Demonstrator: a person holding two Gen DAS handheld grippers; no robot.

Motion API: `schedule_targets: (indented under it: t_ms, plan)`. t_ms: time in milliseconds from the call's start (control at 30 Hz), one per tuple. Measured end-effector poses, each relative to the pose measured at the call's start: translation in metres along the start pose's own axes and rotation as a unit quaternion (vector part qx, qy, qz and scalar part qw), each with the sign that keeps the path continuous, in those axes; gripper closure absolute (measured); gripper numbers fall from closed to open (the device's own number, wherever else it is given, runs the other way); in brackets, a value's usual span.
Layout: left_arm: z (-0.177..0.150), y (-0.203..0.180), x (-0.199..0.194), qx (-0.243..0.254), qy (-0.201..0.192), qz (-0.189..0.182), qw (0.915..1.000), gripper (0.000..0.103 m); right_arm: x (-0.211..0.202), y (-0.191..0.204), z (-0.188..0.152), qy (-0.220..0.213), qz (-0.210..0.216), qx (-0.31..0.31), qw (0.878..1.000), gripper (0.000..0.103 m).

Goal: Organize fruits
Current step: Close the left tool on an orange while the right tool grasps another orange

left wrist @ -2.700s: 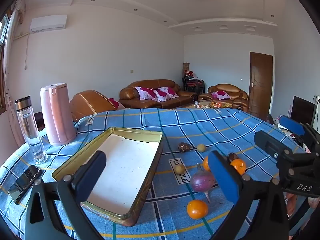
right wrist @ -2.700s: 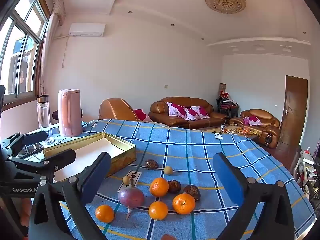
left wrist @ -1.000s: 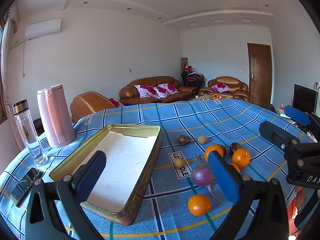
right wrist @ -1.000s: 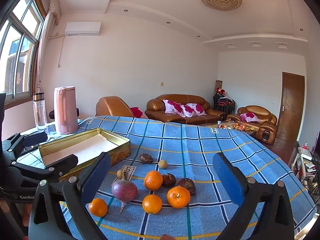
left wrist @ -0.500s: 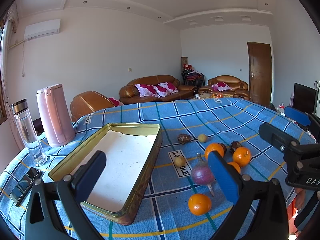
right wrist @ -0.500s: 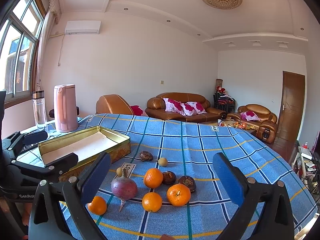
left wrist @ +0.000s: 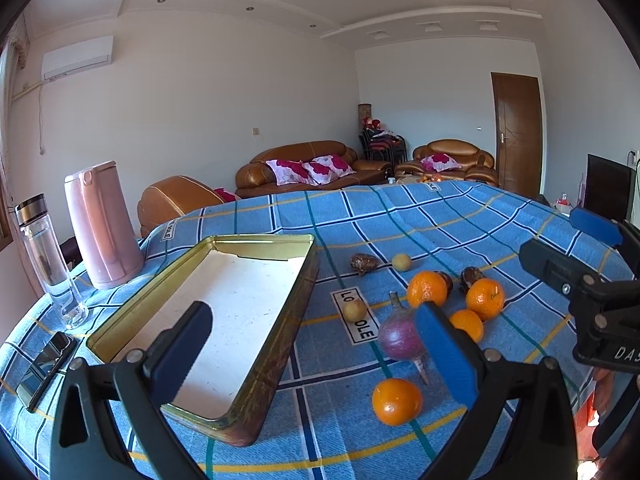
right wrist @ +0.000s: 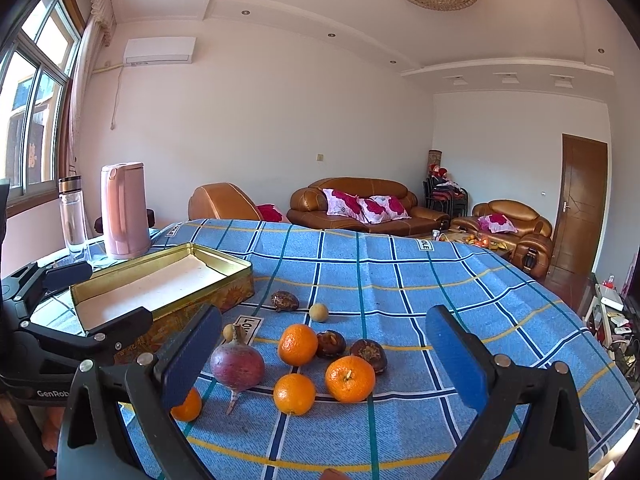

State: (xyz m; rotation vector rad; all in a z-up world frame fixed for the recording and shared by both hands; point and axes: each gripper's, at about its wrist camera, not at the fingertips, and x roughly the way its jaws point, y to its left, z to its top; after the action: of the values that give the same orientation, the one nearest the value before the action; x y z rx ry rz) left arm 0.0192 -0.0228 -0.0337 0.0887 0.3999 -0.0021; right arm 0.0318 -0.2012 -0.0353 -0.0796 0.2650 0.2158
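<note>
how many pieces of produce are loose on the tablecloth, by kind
oranges: 4
purple beet-like root: 1
small tan round fruits: 2
dark brown wrinkled fruits: 3
total: 10
All lie on the blue tablecloth; none are in the gold tin.

We see our right hand-held gripper point(right wrist: 324, 354) spread wide and empty above a tabletop under a blue plaid cloth point(right wrist: 440, 280). Between its blue pads lie three round orange tangerines point(right wrist: 297, 345), a purple-red beet with a thin root point(right wrist: 237, 367) and two dark brown wrinkled fruits point(right wrist: 331, 343). A fourth tangerine point(right wrist: 187, 405) peeks from behind the left pad. To the left an open, shallow, gold-coloured rectangular tin point(right wrist: 160, 276) lies, with the left hand-held gripper point(right wrist: 60, 292) beside it.
</note>
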Motion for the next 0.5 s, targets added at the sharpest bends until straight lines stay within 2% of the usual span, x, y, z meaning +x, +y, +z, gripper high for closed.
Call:
schedule_targets:
  t_ms: [500]
  plan:
    - [-0.016,-0.016,0.023,0.011,0.042,-0.038,0.9983,0.0,0.018,-0.024,-0.031,0.048,-0.011,0.025,0.998,0.001]
